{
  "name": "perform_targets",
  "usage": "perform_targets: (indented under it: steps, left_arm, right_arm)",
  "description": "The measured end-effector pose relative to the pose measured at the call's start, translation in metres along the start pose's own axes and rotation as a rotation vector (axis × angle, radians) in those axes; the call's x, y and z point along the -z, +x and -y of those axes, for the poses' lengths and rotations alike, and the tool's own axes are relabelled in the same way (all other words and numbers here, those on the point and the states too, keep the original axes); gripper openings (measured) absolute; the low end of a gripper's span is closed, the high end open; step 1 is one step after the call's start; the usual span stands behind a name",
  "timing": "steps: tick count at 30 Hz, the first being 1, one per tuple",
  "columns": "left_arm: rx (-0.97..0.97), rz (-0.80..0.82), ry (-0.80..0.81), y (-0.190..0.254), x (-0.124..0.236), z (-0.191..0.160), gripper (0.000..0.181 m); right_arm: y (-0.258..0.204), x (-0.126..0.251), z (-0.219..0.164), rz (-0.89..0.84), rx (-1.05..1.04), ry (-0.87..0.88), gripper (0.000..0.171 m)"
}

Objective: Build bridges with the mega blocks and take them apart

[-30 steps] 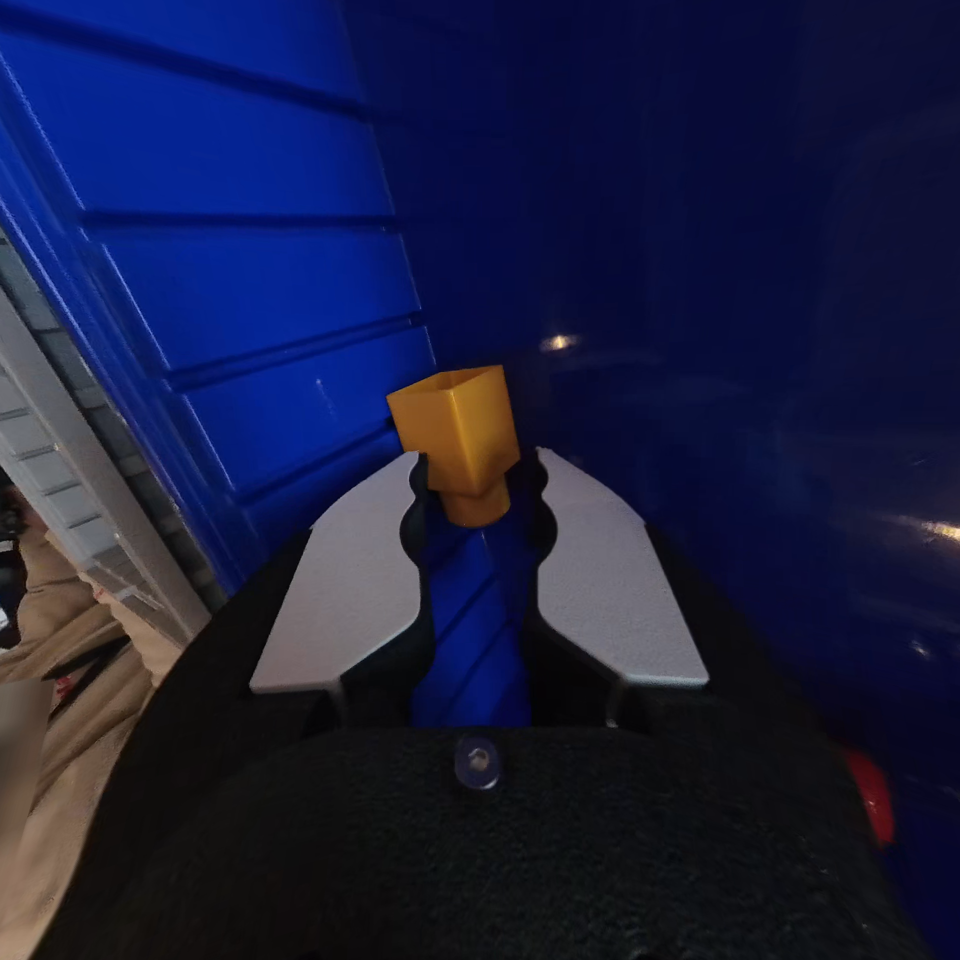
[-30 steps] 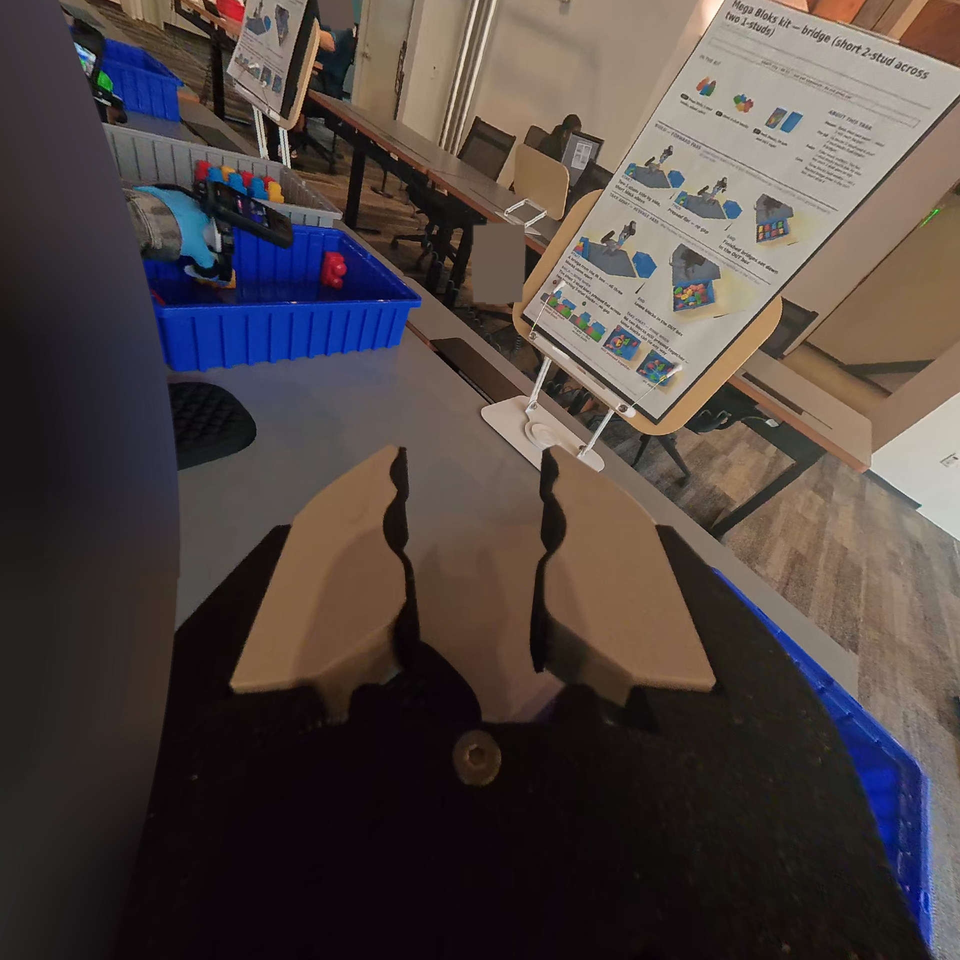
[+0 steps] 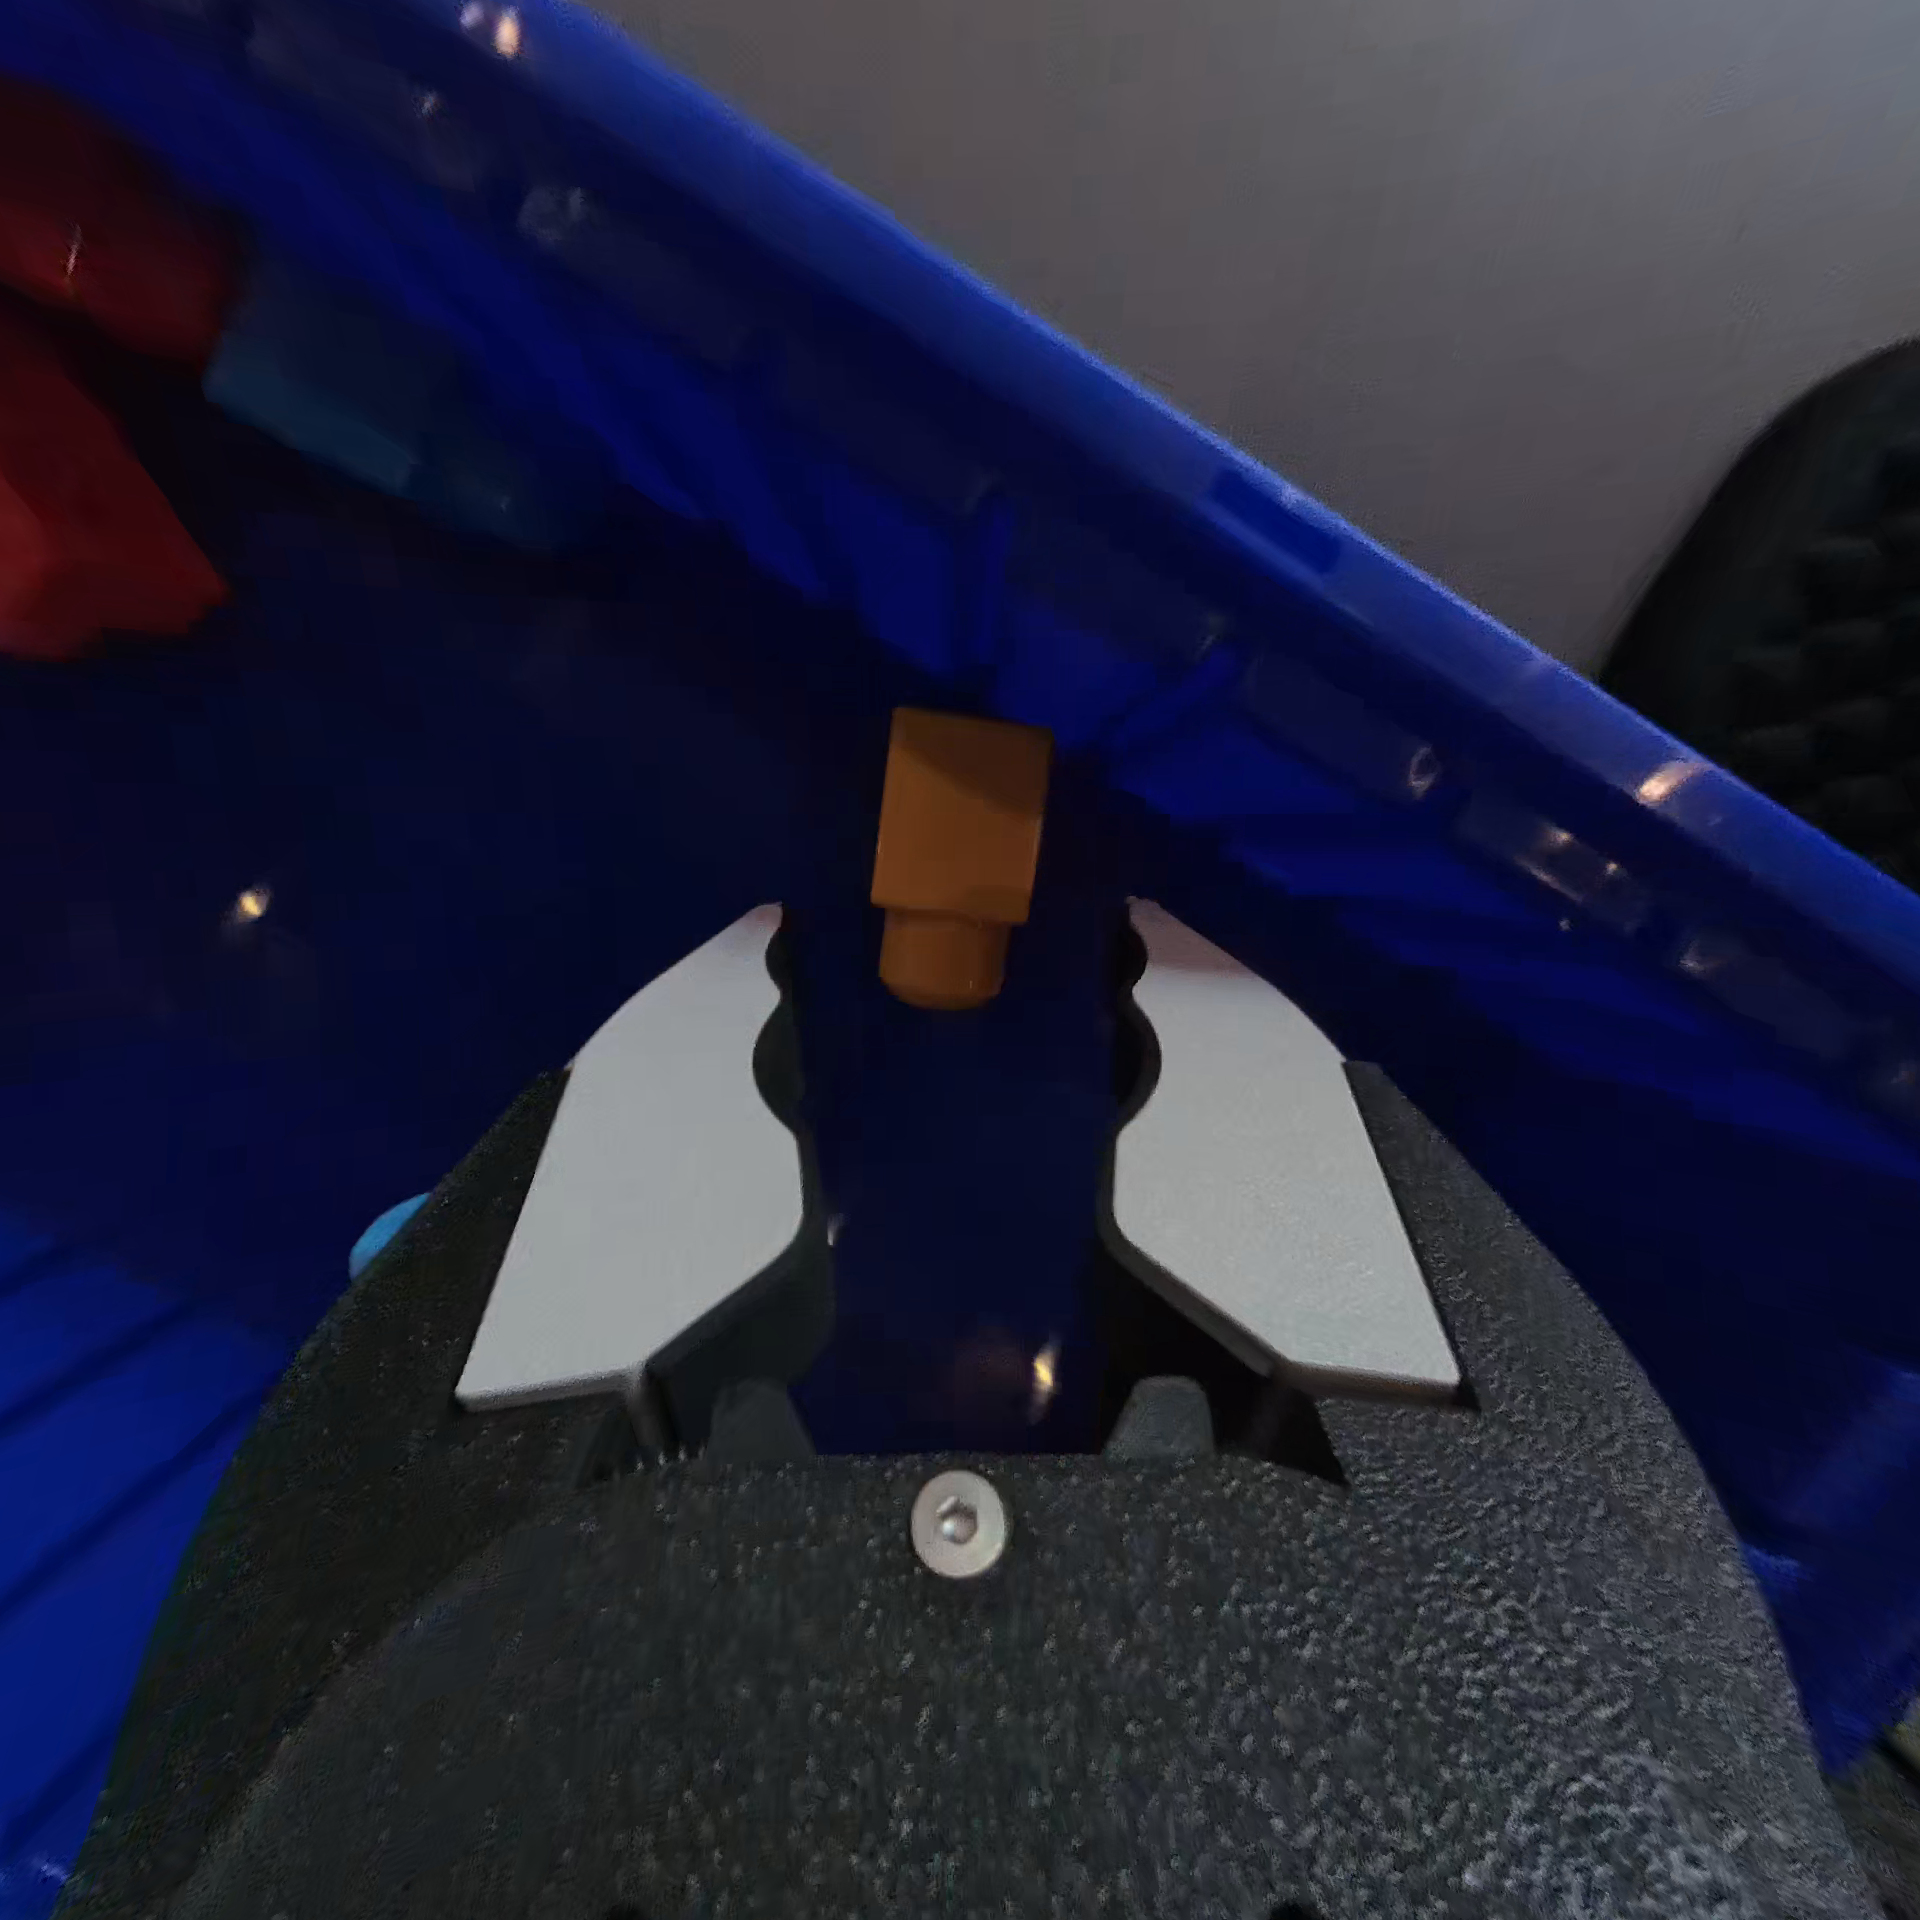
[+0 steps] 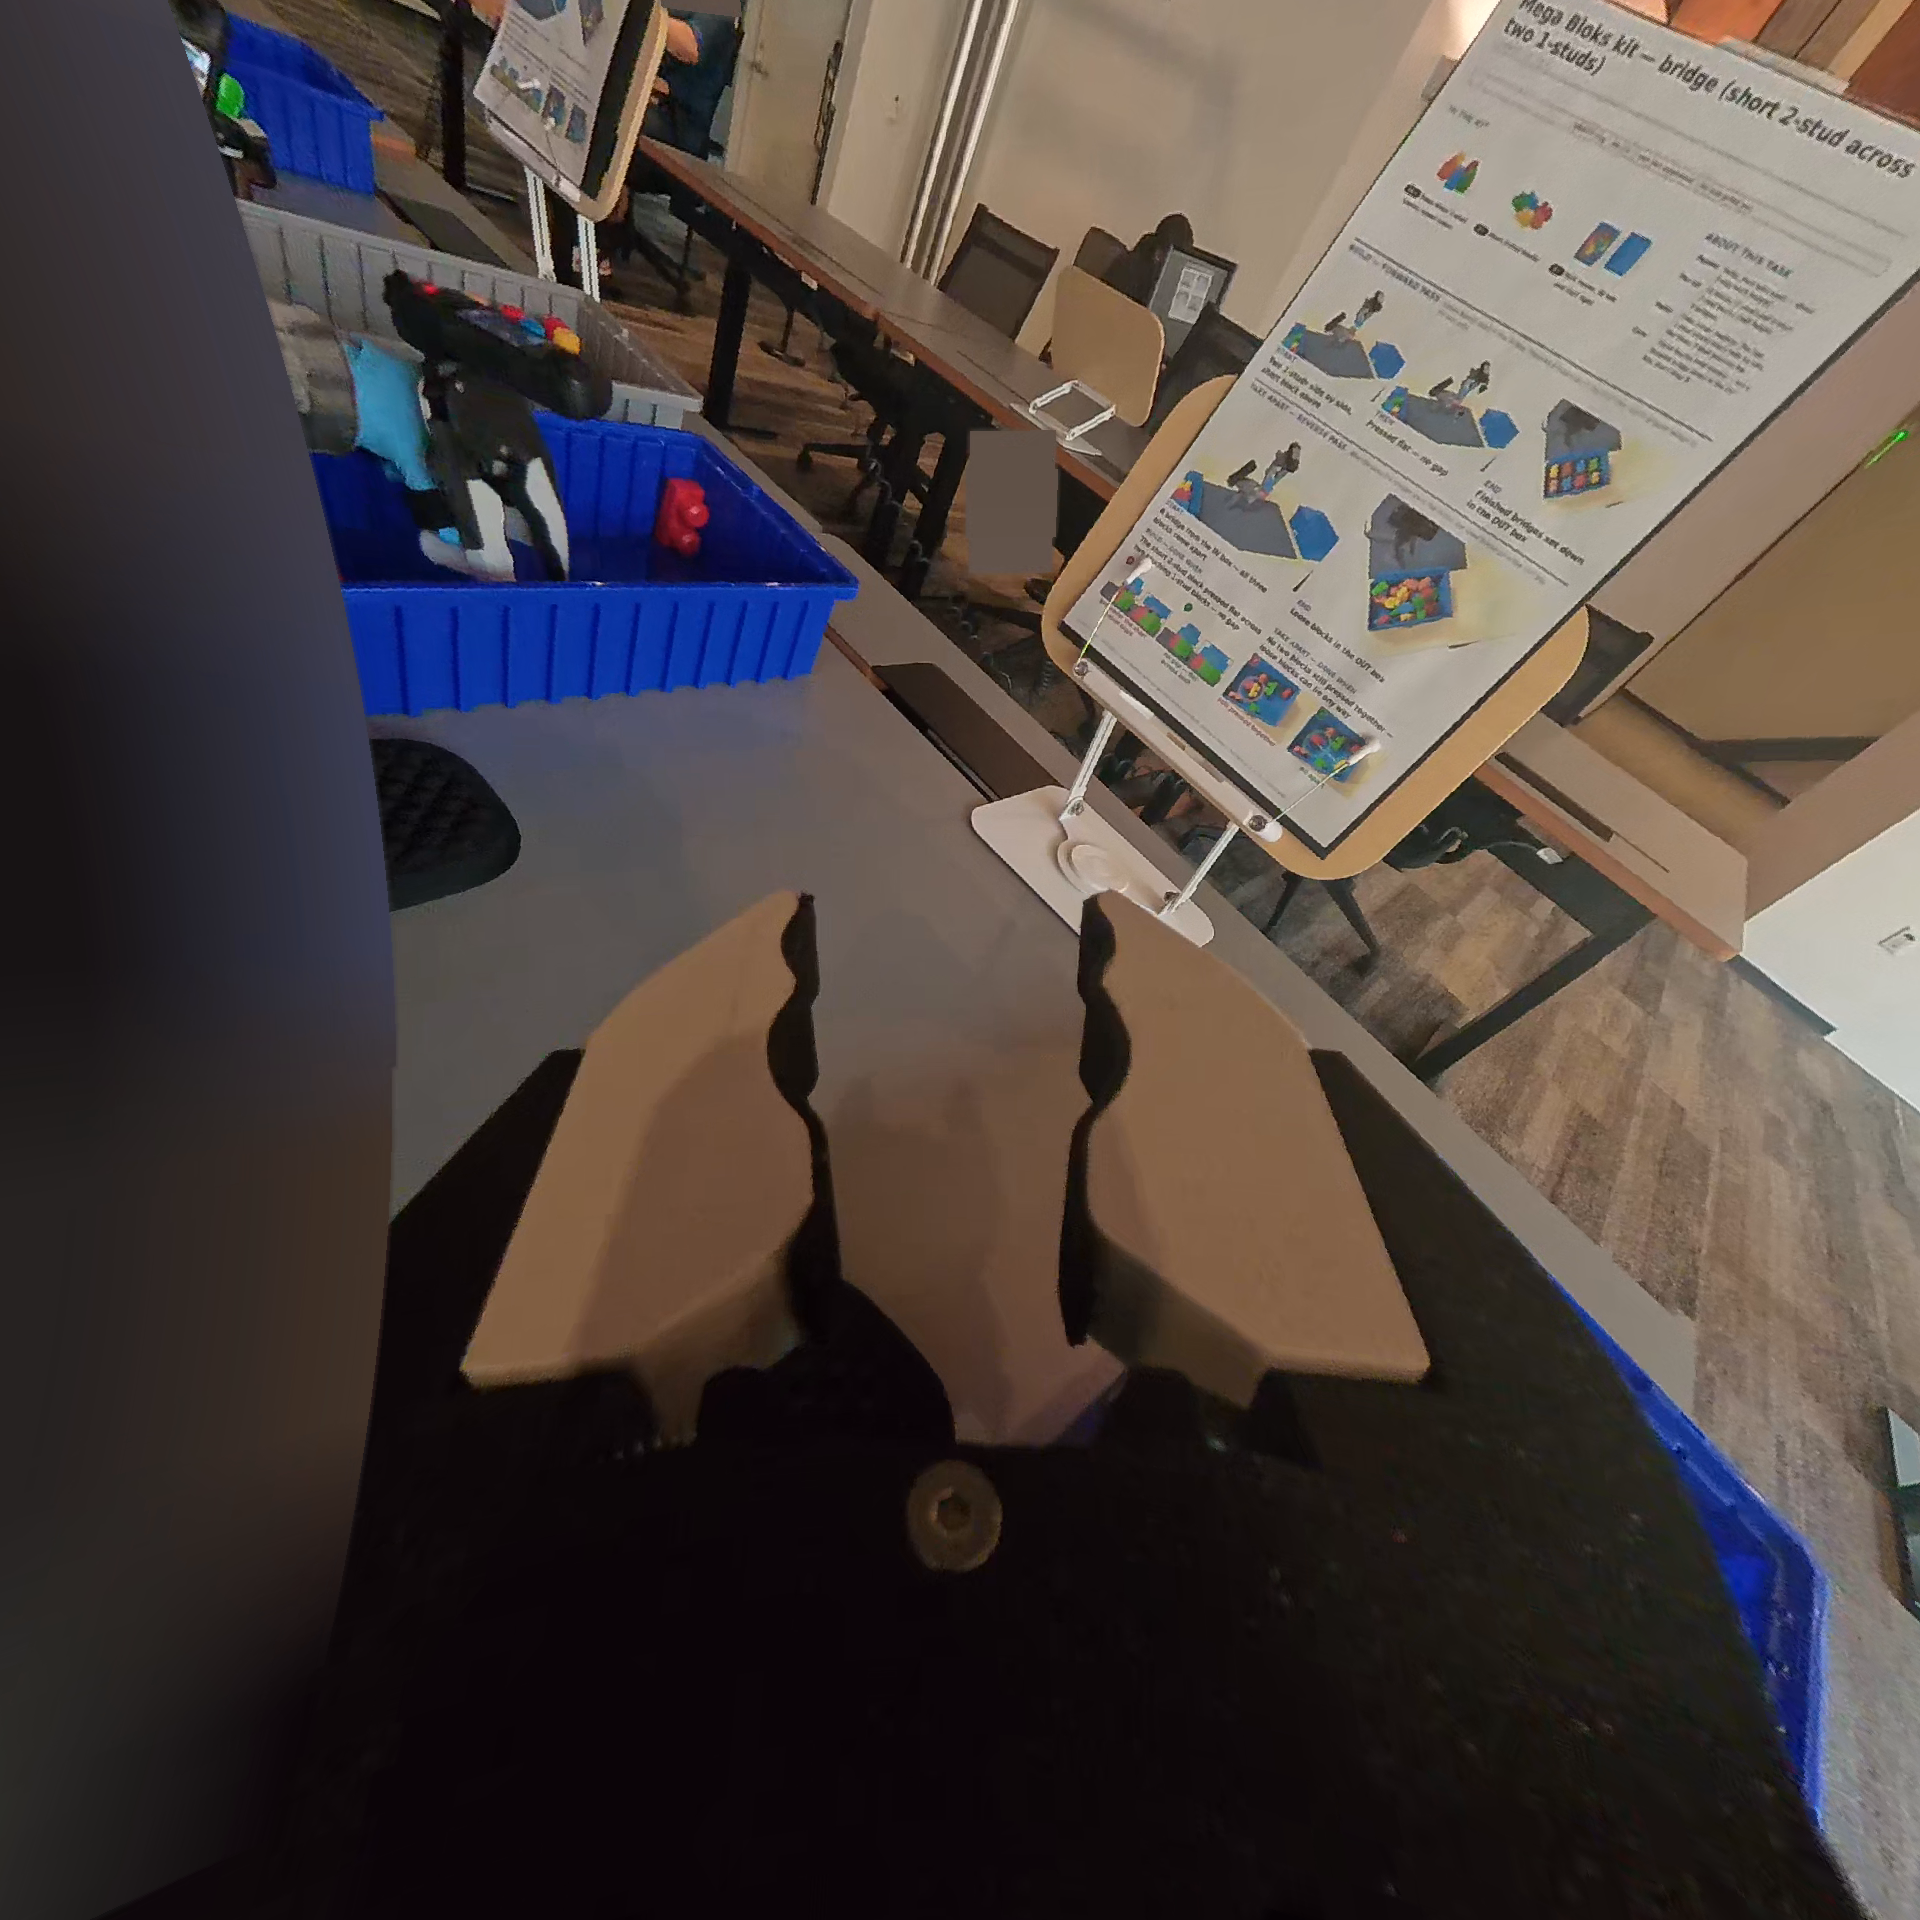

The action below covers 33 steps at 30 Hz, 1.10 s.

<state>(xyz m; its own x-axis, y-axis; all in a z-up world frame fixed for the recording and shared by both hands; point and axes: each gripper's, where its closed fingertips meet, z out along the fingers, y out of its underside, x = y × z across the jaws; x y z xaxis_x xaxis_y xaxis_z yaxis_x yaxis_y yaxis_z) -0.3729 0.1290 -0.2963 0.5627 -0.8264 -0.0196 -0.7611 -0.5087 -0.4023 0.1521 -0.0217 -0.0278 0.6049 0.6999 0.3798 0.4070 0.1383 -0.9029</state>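
Note:
In the left wrist view my left gripper (image 3: 954, 920) is open inside a blue bin (image 3: 1299, 582). A small orange one-stud block (image 3: 961, 821) is just past the fingertips with its stud towards me, touching neither finger. A red block (image 3: 73, 468) lies at the far left of the bin. In the right wrist view my right gripper (image 4: 945, 906) is open and empty above the grey table (image 4: 727, 831). That view also shows the left gripper (image 4: 488, 488), held by a blue-gloved hand, reaching into the blue bin (image 4: 582, 644), with a red block (image 4: 681, 514) beside it.
A black mat (image 4: 436, 821) lies on the table in front of the bin. An instruction board on a white stand (image 4: 1403, 499) is at the table's far edge. A grey bin (image 4: 343, 260) with several coloured blocks stands behind. Another blue bin's edge (image 4: 1756, 1558) shows lower right. The tips of one gripper are about 60 cm away from the tips of the other.
The left gripper has opened and let go of the orange block, which it held by the stud. Its view has swung across the bin. The right gripper has barely moved.

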Motion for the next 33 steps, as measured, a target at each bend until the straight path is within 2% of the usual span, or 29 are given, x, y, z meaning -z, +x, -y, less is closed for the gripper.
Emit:
perform_targets:
  steps: [4, 10, 15, 17, 18, 26, 29, 33]
  left_arm:
    - [-0.082, -0.023, -0.014, -0.002, -0.004, -0.004, 0.060]
    - [-0.106, -0.035, -0.114, -0.003, -0.020, -0.026, 0.062]
    - [-0.125, -0.050, -0.109, 0.001, -0.033, -0.026, 0.045]
    - [-0.119, -0.059, -0.089, 0.002, -0.034, -0.024, 0.030]
    - [-0.113, -0.058, -0.093, 0.002, -0.033, -0.024, 0.030]
    - [-0.027, -0.011, 0.014, 0.000, 0.002, -0.012, 0.030]
    - [-0.023, 0.020, 0.071, 0.009, 0.023, 0.002, 0.029]
    - [-0.031, 0.087, 0.060, 0.019, 0.047, 0.010, 0.029]
  right_arm:
    - [-0.001, 0.001, 0.000, -0.013, 0.003, -0.017, 0.048]
    - [-0.003, -0.002, 0.003, -0.017, 0.007, -0.025, 0.047]
    - [-0.006, -0.009, 0.007, 0.000, 0.005, -0.013, 0.047]
    - [-0.007, -0.011, 0.007, 0.003, 0.008, -0.018, 0.048]
    - [-0.008, -0.013, 0.007, 0.008, 0.008, -0.022, 0.048]
    - [-0.021, -0.028, -0.003, 0.073, 0.007, -0.058, 0.048]
    - [-0.034, -0.041, -0.006, 0.155, -0.001, -0.055, 0.049]
    - [-0.059, -0.064, -0.011, 0.306, 0.006, -0.066, 0.062]
